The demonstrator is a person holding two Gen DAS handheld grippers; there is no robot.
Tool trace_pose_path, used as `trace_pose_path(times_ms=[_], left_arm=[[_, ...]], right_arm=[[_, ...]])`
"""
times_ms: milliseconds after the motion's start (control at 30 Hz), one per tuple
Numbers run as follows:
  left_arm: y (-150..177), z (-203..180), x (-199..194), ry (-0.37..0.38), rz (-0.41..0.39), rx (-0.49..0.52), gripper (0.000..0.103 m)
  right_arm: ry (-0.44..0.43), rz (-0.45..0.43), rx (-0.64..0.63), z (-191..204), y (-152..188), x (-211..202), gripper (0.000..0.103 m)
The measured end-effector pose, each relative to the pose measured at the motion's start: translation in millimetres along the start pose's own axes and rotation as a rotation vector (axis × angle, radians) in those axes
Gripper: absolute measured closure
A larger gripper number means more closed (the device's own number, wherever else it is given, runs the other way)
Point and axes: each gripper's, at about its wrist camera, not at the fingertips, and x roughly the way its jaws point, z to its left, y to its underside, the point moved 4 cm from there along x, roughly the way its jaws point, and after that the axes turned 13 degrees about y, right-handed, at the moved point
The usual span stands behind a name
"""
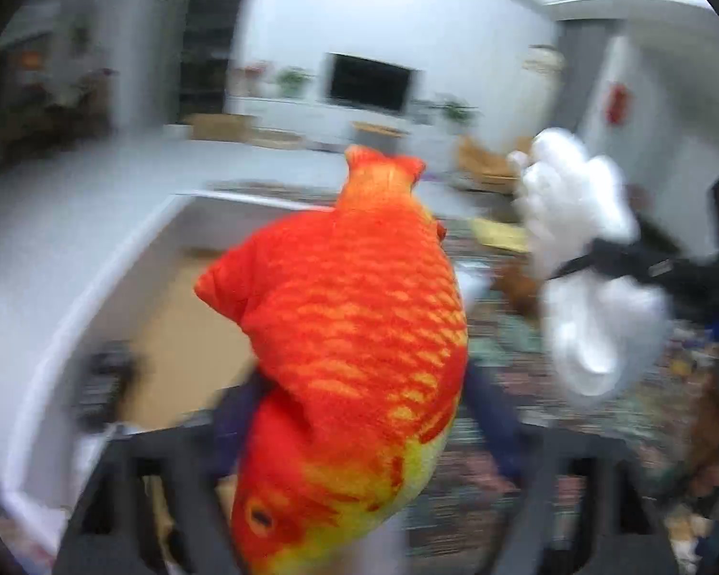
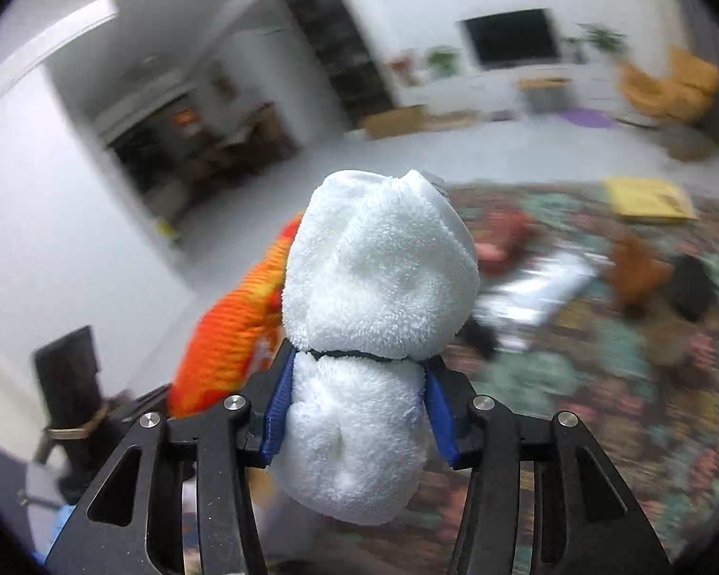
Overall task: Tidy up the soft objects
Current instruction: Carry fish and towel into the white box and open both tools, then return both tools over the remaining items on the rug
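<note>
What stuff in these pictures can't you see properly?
- Left wrist view: the left gripper pads are mostly hidden behind the orange fish plush.
- Right wrist view: the toys on the patterned rug are too blurred to name.
- Right wrist view: the white plush shows no face; only its fluffy side is visible.

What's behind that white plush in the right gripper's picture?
To the left, behind the white plush, an orange fish peeks out. Farther back lies a patterned rug with blurred toys. Whatever sits straight behind the plush is covered.
</note>
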Motion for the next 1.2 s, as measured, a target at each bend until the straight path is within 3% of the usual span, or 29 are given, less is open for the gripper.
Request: trace_pose_path(times_ms=[67,167,233,300,433,567,667,767,833,933,1067,1200], left_arm=[[5.6,35.8,-7.5,-0.143,-0.009,-0.019,0.000],[15.8,70.9,-11.1,-0.251,0.025,-0.067,0.000],[18.4,77.3,-14.0,-0.256,0.005,-0.083,0.000],[18.2,74.4,-10.5,-0.227,-0.015,-0.083,0.000],[25.3,34.2,-10.2,-0.085,-0.012,-0.047,0.000],[32.1,-46.5,7.4,0.124,0.029,0.052,0.000],[45.5,-114.3,29.0,0.268,0.104,0.119,0.000],[72.8,-160.4,69.3,0.358,0.205,0.140,0.000],[91.7,-176.4,101.1,0.343,0.254,0.177,0.000],[113.3,-175.4,157.6,0.236,0.314,0.212,0.000],[111.4,-152.1,208.2,0.144,0.293,0.159,0.000],[108.4,-139.8,240.6,0.072,0.294,0.171,0.000]], right_arm=[[-0.073,0.024,-0.006,28.4,-0.9,22.3,0.027],[-0.088,0.062,0.009,45.9,4.4,47.1,0.025],[-0.056,0.035,0.016,33.8,11.9,46.5,0.025],[0.039,0.010,0.017,-0.3,23.8,44.1,0.025],[0.299,0.018,0.076,-95.8,64.4,50.2,0.025],[0.590,0.091,0.161,-202.8,125.2,56.4,0.025],[0.728,0.128,0.194,-252.2,150.5,49.8,0.025],[0.798,0.134,0.235,-280.2,159.8,39.9,0.025],[0.821,0.124,0.248,-289.6,164.3,38.5,0.025],[0.850,0.124,0.239,-297.1,171.8,45.7,0.025],[0.863,0.112,0.244,-303.7,178.0,51.0,0.023],[0.854,0.101,0.257,-304.8,181.7,42.0,0.020]])
